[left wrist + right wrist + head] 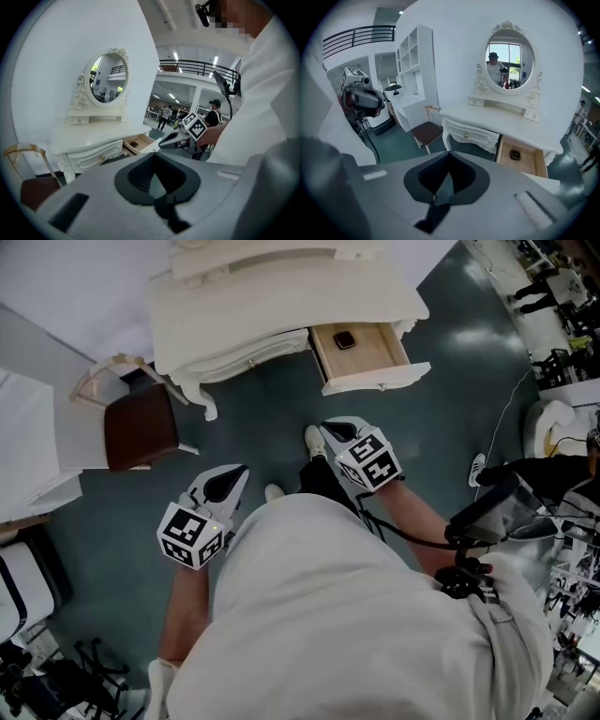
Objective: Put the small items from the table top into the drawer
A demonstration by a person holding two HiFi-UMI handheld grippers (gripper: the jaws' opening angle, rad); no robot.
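White-painted top of the carved cream table point(291, 306) shows no loose items; one small dark rounded-square item point(345, 339) lies in the open pale-wood drawer point(373, 354); task looks near done, maybe only closing left; left gripper point(230, 482) and right gripper point(330, 430) hang well apart from the table, smooth grey fingers pressed together, empty.

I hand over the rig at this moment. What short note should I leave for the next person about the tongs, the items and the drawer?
Tongs: the left tongs are shut and empty. The right tongs are shut and empty. Both are held near the body, back from the dressing table.
Things: the drawer stands open with one small dark item inside.
Done: that item is in the drawer.
Left: no other small item shows on the table top from here, so check it up close.
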